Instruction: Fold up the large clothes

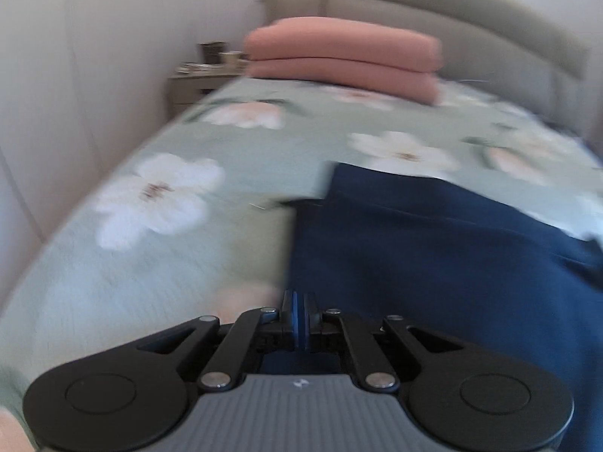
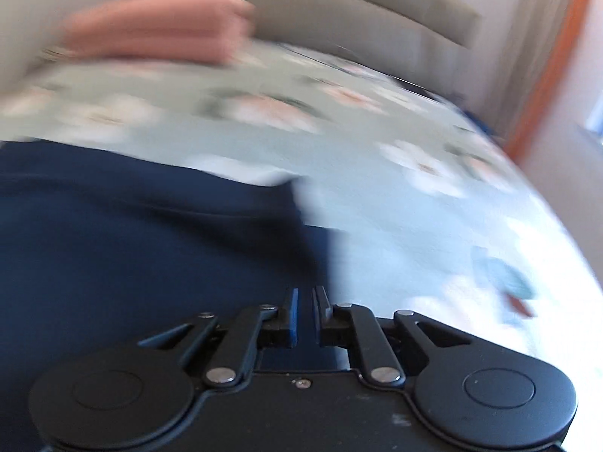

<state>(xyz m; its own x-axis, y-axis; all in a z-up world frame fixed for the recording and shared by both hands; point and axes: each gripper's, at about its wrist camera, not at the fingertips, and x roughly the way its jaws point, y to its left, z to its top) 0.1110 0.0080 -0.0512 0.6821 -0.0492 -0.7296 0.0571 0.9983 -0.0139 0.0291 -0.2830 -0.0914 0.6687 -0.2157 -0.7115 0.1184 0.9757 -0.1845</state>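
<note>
A large navy blue garment (image 1: 433, 241) lies spread on the floral bedspread (image 1: 158, 226). In the left wrist view my left gripper (image 1: 299, 307) sits at the garment's near left edge with its jaws pressed together on the dark cloth. In the right wrist view the same garment (image 2: 143, 241) fills the left half. My right gripper (image 2: 304, 303) is at its near right edge, its jaws a narrow gap apart with navy cloth between them. Both views are blurred by motion.
Two stacked pink pillows (image 1: 343, 56) lie at the head of the bed against a beige padded headboard (image 1: 433, 3). A bedside table (image 1: 203, 75) with small items stands by the white wall on the left. An orange curtain (image 2: 554, 52) hangs at the right.
</note>
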